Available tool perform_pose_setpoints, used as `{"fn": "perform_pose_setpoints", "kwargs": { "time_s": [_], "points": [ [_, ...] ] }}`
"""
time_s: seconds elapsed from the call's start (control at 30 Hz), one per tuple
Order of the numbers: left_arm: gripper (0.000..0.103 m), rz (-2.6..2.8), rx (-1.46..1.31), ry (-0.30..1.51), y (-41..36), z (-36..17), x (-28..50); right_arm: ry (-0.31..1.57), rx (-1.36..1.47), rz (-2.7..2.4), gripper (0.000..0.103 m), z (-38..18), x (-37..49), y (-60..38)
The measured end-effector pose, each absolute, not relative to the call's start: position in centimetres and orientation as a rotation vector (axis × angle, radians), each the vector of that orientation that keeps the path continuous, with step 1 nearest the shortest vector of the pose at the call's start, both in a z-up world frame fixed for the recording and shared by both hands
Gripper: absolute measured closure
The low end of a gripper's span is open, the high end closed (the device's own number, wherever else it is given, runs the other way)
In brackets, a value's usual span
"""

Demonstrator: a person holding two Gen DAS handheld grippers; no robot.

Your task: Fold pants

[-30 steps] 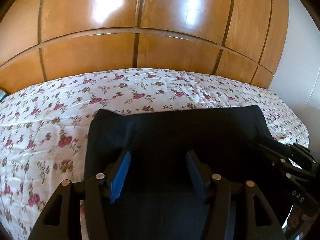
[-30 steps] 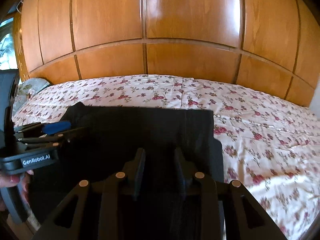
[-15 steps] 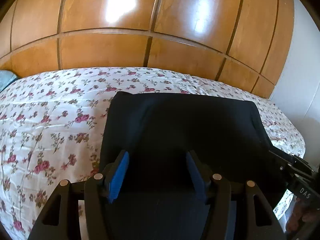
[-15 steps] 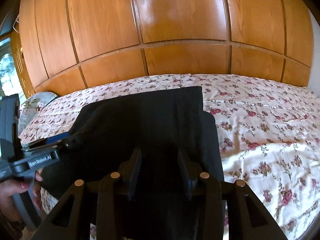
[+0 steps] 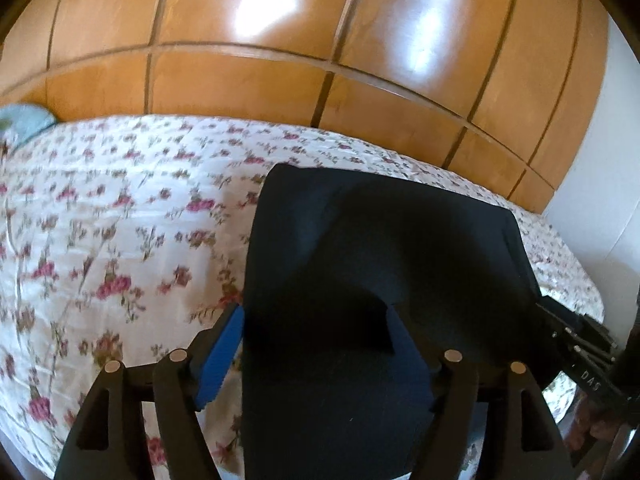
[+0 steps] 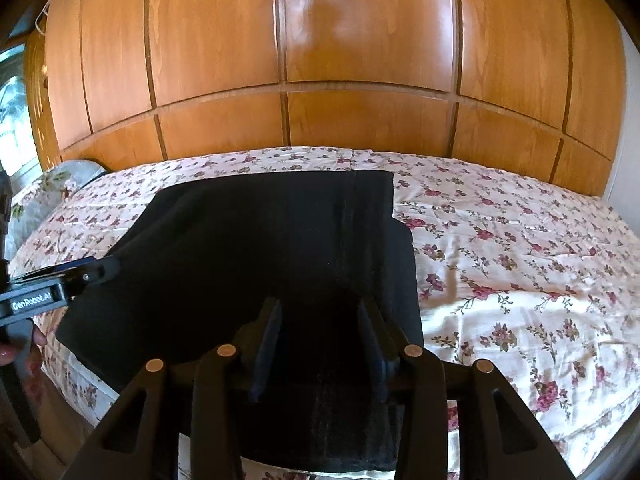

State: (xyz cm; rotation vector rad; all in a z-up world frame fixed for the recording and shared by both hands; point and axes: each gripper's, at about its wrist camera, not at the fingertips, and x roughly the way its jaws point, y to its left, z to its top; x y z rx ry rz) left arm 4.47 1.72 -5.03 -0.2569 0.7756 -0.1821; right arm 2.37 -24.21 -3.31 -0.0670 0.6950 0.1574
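Observation:
The black pants point(image 5: 380, 264) lie folded into a broad rectangle on the floral bedspread point(image 5: 120, 240), near the bed's front edge; they also show in the right wrist view point(image 6: 256, 248). My left gripper point(image 5: 316, 332) is open, its jaws spread over the near left part of the pants, fabric lying between them. My right gripper point(image 6: 320, 324) is open over the near right part of the pants. Each gripper shows at the edge of the other's view, the left one point(image 6: 60, 284) and the right one point(image 5: 576, 344).
A glossy wooden panelled wall point(image 6: 320, 80) stands behind the bed. A pale pillow point(image 6: 52, 188) lies at the far left. The bedspread point(image 6: 520, 260) stretches to the right of the pants. A white wall point(image 5: 608, 184) is at the right.
Both grippers have drawn back toward the bed's front edge and swung their views sideways. Their jaws stay spread and the pants lie where they were.

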Motion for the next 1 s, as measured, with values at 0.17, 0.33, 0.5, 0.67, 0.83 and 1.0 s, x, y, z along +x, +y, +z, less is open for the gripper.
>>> {"fn": "perform_pose_setpoints", "kwargs": {
  "time_s": [0.17,0.33,0.5,0.67,0.83,1.0],
  "points": [
    [0.023,-0.190,-0.330,0.807,2.8,-5.8,4.1,0.700,-0.071,0.156,0.060,-3.2,2.4,-24.3],
    [0.022,-0.209,-0.390,0.835,3.4,-6.3,3.6,0.701,-0.076,0.154,0.059,-3.3,2.3,-24.3],
    [0.022,-0.218,-0.396,0.841,3.4,-6.3,3.1,0.704,-0.078,0.152,0.059,-3.2,2.3,-24.3],
    [0.022,-0.240,-0.408,0.853,3.4,-6.4,2.7,0.714,-0.077,0.126,0.048,-3.2,2.3,-24.7],
    [0.022,-0.293,-0.417,0.868,3.3,-6.7,2.7,0.760,0.038,0.141,0.040,-3.7,2.8,-26.7],
    [0.021,-0.324,-0.389,0.872,2.8,-6.8,2.5,0.795,0.121,0.160,0.031,-4.2,3.3,-28.2]
  ]
}}
